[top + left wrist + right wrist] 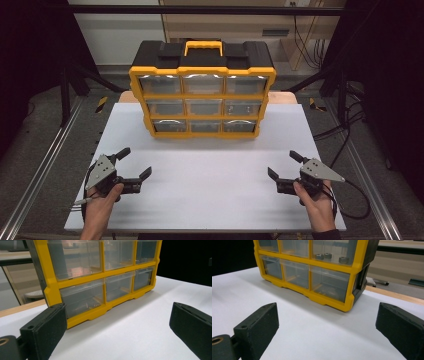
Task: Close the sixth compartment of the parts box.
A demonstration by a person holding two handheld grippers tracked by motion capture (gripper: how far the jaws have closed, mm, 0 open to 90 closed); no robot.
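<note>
White table (pixel 200 200) near, drawer case (pixel 202 97) far — both grippers, left (pixel 134 167) and right (pixel 283 165), wide open, empty — approach one drawer squarely, slowly.

High view: fixed above the person's side, facing forward and down, taking in the whole white surface (pixel 210 175) with the yellow drawer organizer (pixel 202 95) at its far end. Left gripper view: rides low on the left tool (pixel 134 162), close to the surface, facing the organizer's lower-left drawers obliquely. Right gripper view: equally low on the right tool (pixel 282 165), facing the lower-right corner. All three views share the organizer's front and the surface before it.
</note>
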